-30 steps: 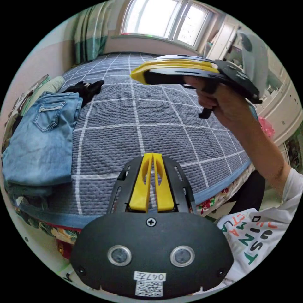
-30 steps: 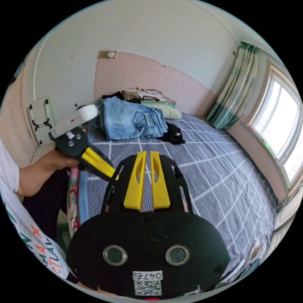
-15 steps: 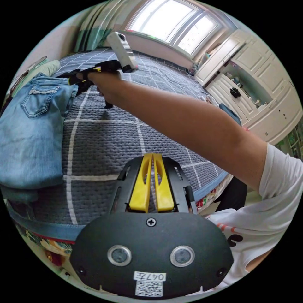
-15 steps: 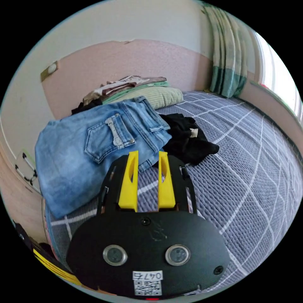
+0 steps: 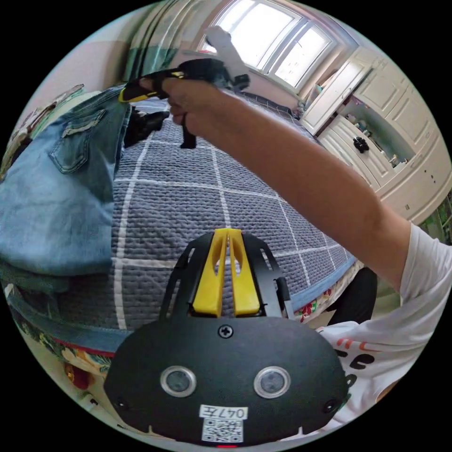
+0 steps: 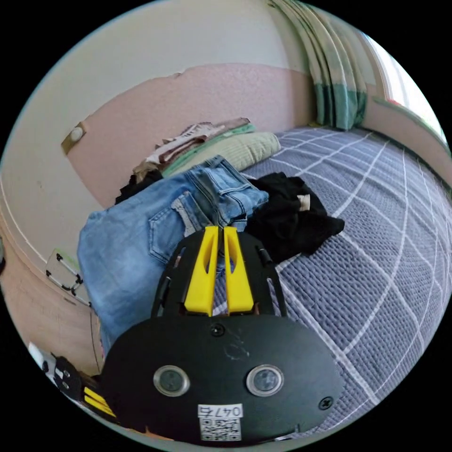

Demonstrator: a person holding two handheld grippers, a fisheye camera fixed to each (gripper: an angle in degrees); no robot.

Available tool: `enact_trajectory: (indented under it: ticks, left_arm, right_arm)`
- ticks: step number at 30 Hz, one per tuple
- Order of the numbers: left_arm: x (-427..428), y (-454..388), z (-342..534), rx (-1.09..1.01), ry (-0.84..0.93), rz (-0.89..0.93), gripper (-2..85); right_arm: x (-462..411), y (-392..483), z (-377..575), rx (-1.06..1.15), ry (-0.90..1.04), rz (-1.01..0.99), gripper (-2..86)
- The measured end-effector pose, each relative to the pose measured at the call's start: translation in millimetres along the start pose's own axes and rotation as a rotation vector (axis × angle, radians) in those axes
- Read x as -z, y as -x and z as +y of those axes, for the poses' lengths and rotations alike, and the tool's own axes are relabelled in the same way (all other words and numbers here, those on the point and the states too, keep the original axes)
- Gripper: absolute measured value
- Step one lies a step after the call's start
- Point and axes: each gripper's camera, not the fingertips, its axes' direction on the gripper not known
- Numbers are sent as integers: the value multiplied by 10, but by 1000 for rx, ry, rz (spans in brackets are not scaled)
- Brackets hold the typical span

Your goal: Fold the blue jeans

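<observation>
Left gripper [image 5: 228, 234] hangs closed on nothing over the bed [image 5: 197, 207]. Farther in, the right gripper [image 6: 220, 230] looks pinched onto the blue jeans [image 6: 141, 240] at their waist edge, beside a black garment [image 6: 292, 216]. Denim's heavy and floppy, so I'd grab the thick waistband.

The faded light-blue denim jeans [image 6: 141, 245] carry paler worn streaks on the back pocket. They lie on a grey quilted bedspread [image 5: 188, 207] crossed by a white grid of lines and edged with a blue band, above a floral valance in red, green and cream. Beside the jeans sits a crumpled black garment [image 6: 294, 219]. The tongs [image 5: 228, 235] have yellow jaws on black frames. The striped curtain [image 6: 332, 70] runs cream, grey and teal-green. The wall is pink below and white above. The cupboards [image 5: 391, 136] are cream-white.
</observation>
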Motion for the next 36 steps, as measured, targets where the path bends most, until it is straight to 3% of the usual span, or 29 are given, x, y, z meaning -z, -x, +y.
enact_trajectory:
  ticks: [5, 10, 15, 17, 22, 24, 27, 29, 32, 36]
  left_arm:
    - [166, 5, 98, 32, -111, -47, -8]
    - [147, -182, 165, -37, -113, -32, -8]
    - [-88, -666, 199, -280, -11, 149, -8]
    - [-225, -804, 207, -312, 32, 199, -8]
    - [-606, -1112, 234, -333, 120, 242, -7]
    - [-791, -1296, 258, -345, 126, 276, -6]
    - [-1009, -1656, 282, -370, 55, 323, 2]
    - [-1186, -1989, 295, -409, 46, 254, 36]
    - [-1550, -2646, 361, -578, 79, 5, 92]
    - [-2097, -3301, 541, -857, 83, -202, 106]
  right_arm:
    - [1235, 154, 247, 164, -34, 123, 2]
    - [2637, -96, 1150, 76, -82, 124, 2]
    - [4148, -172, 2554, -49, -110, 412, 1]
    - [4775, -189, 3277, -148, -54, 586, 1]
    - [5790, -47, 4497, -332, 68, 792, 3]
    - [6106, -73, 4833, -418, 114, 790, 7]
    - [6351, -234, 5280, -533, 248, 619, 24]
    - [6448, -180, 5490, -526, 244, 645, 41]
    - [6612, 75, 5548, -437, 182, 775, 54]
    - [6564, 275, 5483, -288, 209, 713, 62]
